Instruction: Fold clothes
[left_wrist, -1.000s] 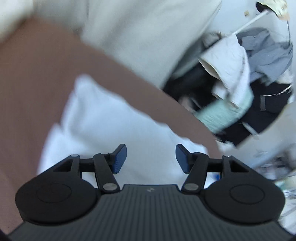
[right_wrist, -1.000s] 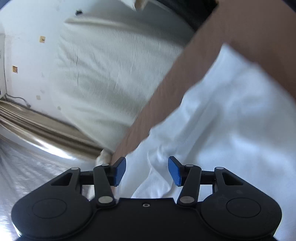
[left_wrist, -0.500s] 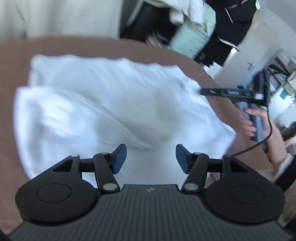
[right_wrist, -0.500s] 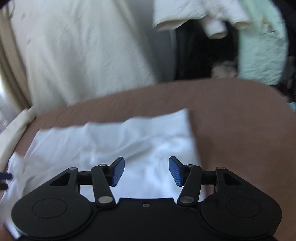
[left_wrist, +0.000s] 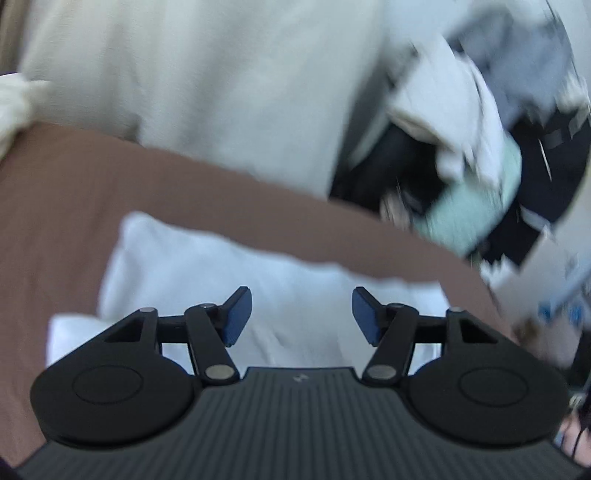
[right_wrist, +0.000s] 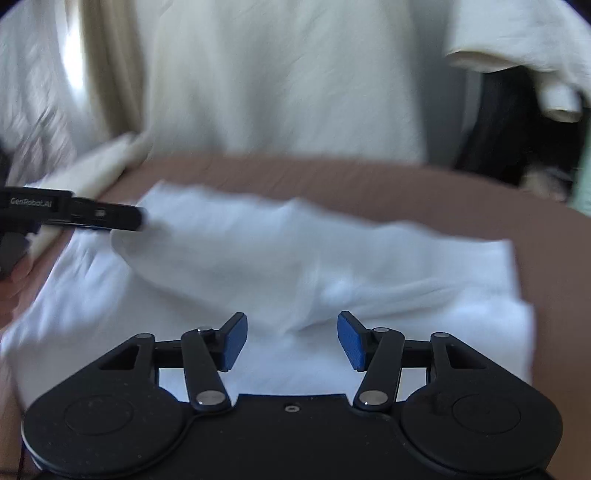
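Observation:
A white garment (left_wrist: 258, 280) lies partly folded and rumpled on a brown surface (left_wrist: 55, 221). My left gripper (left_wrist: 302, 314) hovers over the garment's near part; its jaws are opening and nothing is between the blue pads. In the right wrist view the garment (right_wrist: 295, 258) spreads wide across the brown surface (right_wrist: 369, 177). My right gripper (right_wrist: 291, 341) hangs above its near edge, open and holding nothing. The left gripper (right_wrist: 136, 221) reaches in from the left edge, its tip over the garment's far left corner. Both views are blurred.
A large cream cloth (left_wrist: 221, 81) hangs behind the surface. A pile of dark, grey and mint clothes (left_wrist: 480, 177) sits at the back right. A rolled cream fabric (right_wrist: 92, 166) lies along the left side. A hand (right_wrist: 14, 273) holds the left gripper.
Both cameras swung. The right view rolled until the garment lies level across it. The left view turned from the garment and the other gripper back toward the clothes pile.

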